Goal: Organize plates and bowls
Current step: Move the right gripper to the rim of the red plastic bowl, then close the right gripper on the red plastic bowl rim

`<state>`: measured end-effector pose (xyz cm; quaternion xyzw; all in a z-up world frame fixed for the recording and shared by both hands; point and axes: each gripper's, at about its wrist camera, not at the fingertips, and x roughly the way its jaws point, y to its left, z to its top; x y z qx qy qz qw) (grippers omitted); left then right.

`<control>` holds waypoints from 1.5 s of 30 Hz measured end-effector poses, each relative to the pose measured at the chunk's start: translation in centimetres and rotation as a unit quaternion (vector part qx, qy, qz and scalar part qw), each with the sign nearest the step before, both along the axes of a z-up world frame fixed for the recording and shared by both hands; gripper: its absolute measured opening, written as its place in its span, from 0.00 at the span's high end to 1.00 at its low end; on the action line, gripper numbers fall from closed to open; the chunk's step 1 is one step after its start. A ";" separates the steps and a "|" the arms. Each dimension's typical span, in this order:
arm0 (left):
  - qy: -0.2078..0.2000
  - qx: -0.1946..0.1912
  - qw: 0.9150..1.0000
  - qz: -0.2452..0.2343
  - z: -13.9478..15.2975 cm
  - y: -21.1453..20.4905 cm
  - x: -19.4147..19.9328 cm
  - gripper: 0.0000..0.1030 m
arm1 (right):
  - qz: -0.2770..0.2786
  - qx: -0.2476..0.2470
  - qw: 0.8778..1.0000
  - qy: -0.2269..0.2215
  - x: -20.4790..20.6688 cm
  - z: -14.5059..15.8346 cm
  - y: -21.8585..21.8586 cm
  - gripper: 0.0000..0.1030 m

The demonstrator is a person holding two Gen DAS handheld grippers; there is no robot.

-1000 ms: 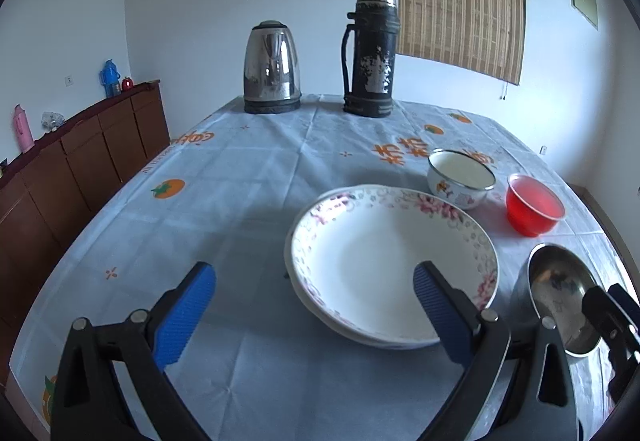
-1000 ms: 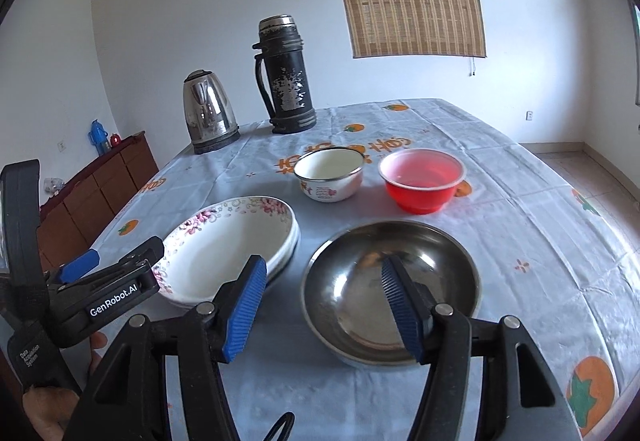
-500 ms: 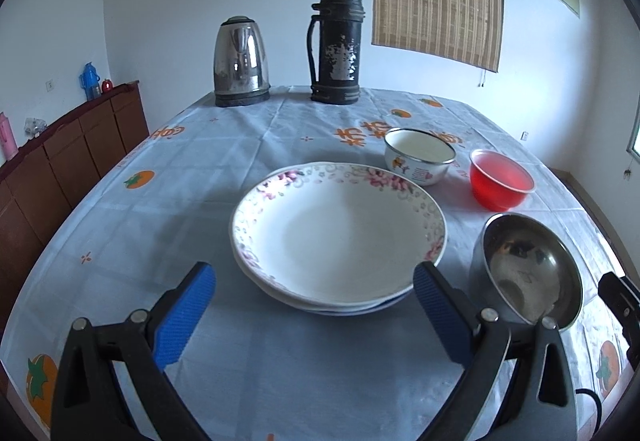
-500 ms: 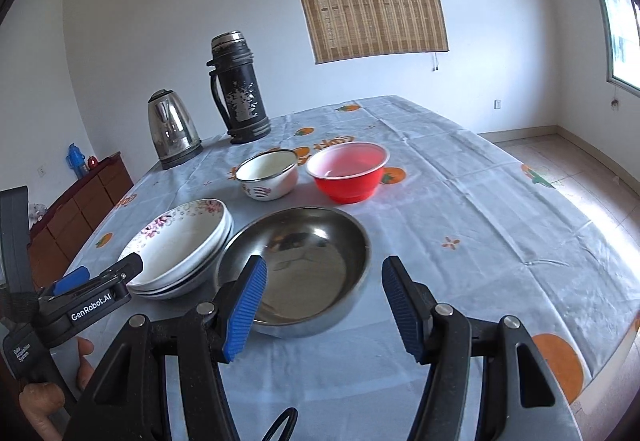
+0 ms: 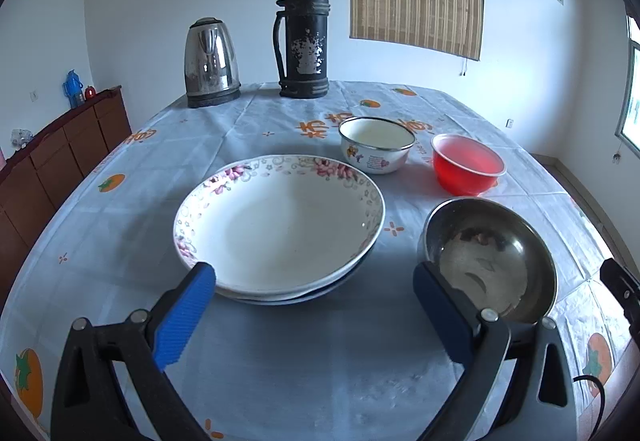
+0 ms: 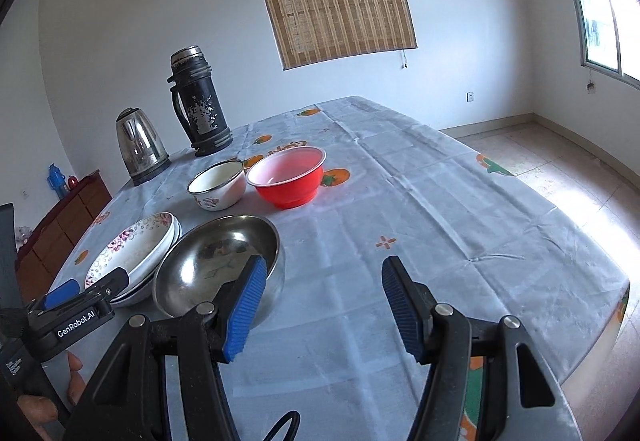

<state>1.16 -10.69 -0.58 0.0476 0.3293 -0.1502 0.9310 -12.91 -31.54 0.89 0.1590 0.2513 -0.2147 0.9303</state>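
Stacked white floral plates (image 5: pixel 280 225) sit mid-table, also in the right wrist view (image 6: pixel 136 253). A steel bowl (image 5: pixel 492 257) stands to their right, seen too in the right wrist view (image 6: pixel 220 261). Behind are a white enamel bowl (image 5: pixel 376 145) (image 6: pixel 218 185) and a red plastic bowl (image 5: pixel 468 169) (image 6: pixel 288 177). My left gripper (image 5: pixel 314 285) is open and empty, just in front of the plates. My right gripper (image 6: pixel 322 283) is open and empty, over the cloth right of the steel bowl.
A steel kettle (image 5: pixel 210 61) and a black thermos (image 5: pixel 304 37) stand at the table's far end. A wooden cabinet (image 5: pixel 52 157) runs along the left wall. The table's right edge (image 6: pixel 592 321) drops to tiled floor.
My left gripper has drawn back and turned right, so the plates sit more central. My right gripper has swung right, away from over the steel bowl. No dishes moved.
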 end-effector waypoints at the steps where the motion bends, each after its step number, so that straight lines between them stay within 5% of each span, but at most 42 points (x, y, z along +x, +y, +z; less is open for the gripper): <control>1: -0.002 0.002 1.000 0.001 0.0 -0.1 -0.1 0.02 | -0.003 -0.001 1.000 -0.001 -0.1 0.0 -0.3 0.39; 14: 0.007 -0.003 1.000 -0.020 -0.4 -1.8 -0.4 0.00 | -0.028 -0.006 1.000 0.000 -1.3 -0.1 -3.6 0.39; 30: -0.007 -0.024 0.999 -0.040 4.1 -2.8 2.7 0.01 | 0.016 -0.022 0.999 -0.025 2.0 2.7 -6.8 0.39; 36: 0.024 -0.035 0.995 -0.086 6.2 -5.2 5.6 0.03 | 0.046 -0.023 0.998 -0.025 5.0 3.8 -8.1 0.39; 45: 0.088 -0.017 0.986 -0.140 5.9 -10.9 10.9 0.21 | 0.109 0.062 0.992 -0.011 11.5 2.6 -11.7 0.39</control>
